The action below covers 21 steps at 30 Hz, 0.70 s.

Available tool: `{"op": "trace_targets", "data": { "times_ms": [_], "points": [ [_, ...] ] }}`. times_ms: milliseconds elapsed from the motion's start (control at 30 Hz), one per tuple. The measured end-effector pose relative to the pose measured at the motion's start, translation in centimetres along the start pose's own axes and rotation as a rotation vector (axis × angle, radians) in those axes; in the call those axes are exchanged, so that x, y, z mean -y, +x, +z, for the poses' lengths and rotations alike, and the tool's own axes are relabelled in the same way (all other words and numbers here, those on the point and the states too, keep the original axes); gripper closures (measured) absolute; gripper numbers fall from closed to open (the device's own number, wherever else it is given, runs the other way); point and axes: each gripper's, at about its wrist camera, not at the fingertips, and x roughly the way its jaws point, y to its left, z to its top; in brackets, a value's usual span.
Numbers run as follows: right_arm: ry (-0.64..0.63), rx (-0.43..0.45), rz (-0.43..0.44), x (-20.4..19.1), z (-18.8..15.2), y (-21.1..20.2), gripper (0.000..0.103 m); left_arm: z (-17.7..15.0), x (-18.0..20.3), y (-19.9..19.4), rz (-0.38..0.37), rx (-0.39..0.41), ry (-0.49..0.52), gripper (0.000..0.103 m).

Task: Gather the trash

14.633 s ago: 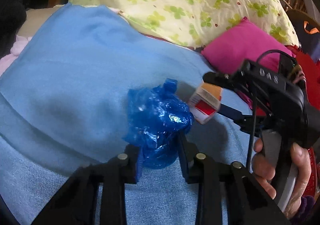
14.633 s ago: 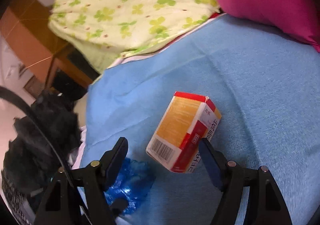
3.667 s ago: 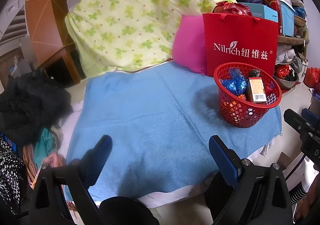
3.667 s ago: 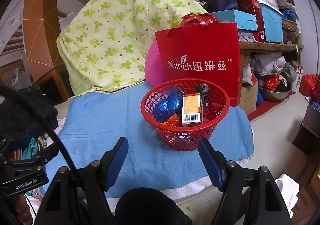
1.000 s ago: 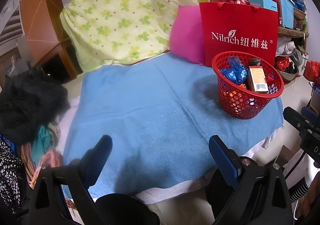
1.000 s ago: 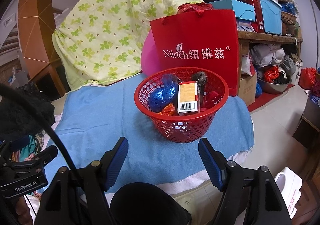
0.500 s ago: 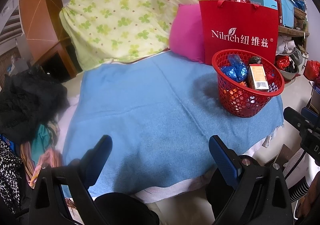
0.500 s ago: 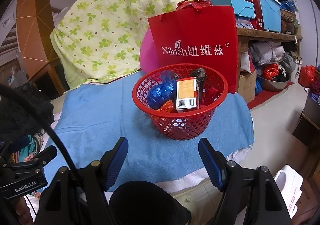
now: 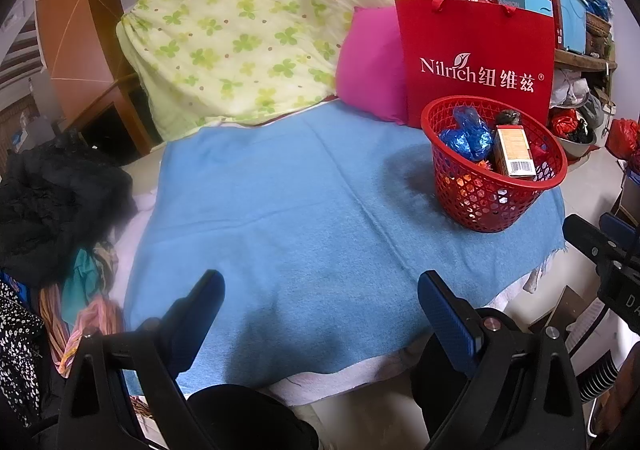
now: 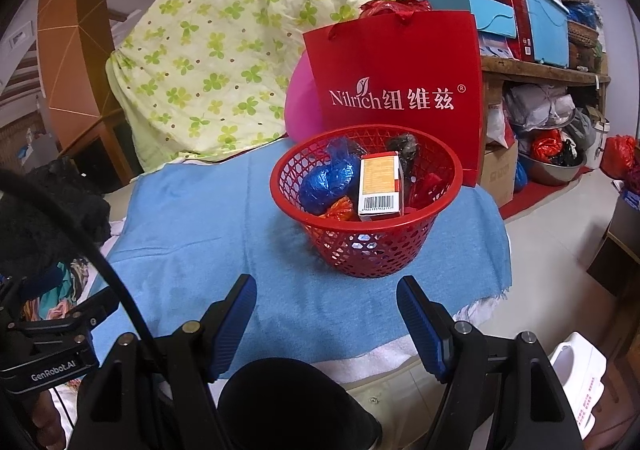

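Both hand-held grippers, left (image 9: 320, 304) and right (image 10: 326, 308), hung spread and empty, well back from the red basket (image 10: 298, 211). Its blue wrapper (image 10: 328, 179) and orange box (image 10: 378, 183) lay inside; the blue blanket (image 9: 280, 209) looked bare, so collecting seemed finished, with only a last check remaining.

Both wrist views angled down, sharing red basket (image 9: 440, 169) (image 10: 444, 209).

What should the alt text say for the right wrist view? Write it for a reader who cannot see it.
A red mesh basket stands on a blue blanket, holding a crumpled blue plastic bag, an orange carton and other wrappers. The right gripper hangs open and empty in front of it. A red paper bag stands behind.
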Motion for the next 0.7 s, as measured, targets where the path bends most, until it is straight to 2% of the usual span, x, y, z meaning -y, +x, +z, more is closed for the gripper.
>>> {"op": "trace_targets", "data": {
  "times_ms": [700],
  "points": [
    [0.012,0.007,-0.004,0.10,0.21,-0.19,0.027,0.24,0.22,0.01,-0.004,0.002,0.016,0.006]
  ]
}}
